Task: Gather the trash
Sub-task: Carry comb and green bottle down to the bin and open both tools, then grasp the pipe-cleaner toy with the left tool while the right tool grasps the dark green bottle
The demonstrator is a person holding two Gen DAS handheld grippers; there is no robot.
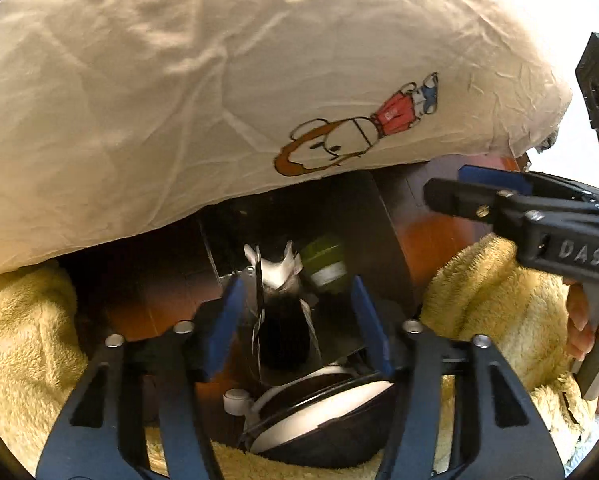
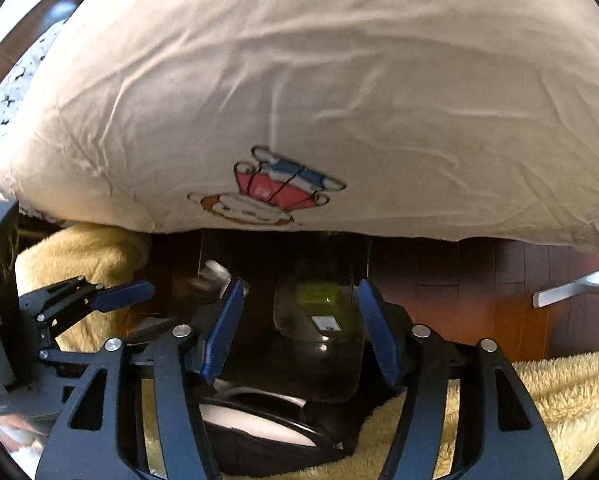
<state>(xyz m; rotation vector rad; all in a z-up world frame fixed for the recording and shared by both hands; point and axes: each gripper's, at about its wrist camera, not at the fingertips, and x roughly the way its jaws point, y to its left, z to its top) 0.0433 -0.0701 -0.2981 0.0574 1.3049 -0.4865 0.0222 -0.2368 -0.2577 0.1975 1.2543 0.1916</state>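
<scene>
In the left wrist view my left gripper (image 1: 297,320) is open, its blue pads either side of a crumpled white and black wrapper (image 1: 277,276) on the dark floor. A green-labelled bottle (image 1: 325,262) lies just beyond it to the right. A black and white bowl-shaped container (image 1: 319,412) sits below the fingers. My right gripper (image 2: 299,324) is open around a clear dark plastic container (image 2: 319,344) with the green bottle (image 2: 317,294) seen through it. The right gripper also shows in the left wrist view (image 1: 495,196), and the left gripper in the right wrist view (image 2: 111,294).
A cream duvet with a cartoon print (image 1: 227,80) hangs over the gap; it also shows in the right wrist view (image 2: 319,100). A yellow fluffy blanket (image 1: 495,292) lies on both sides. Brown wooden floor (image 2: 479,296) and a white chair leg (image 2: 571,288) are on the right.
</scene>
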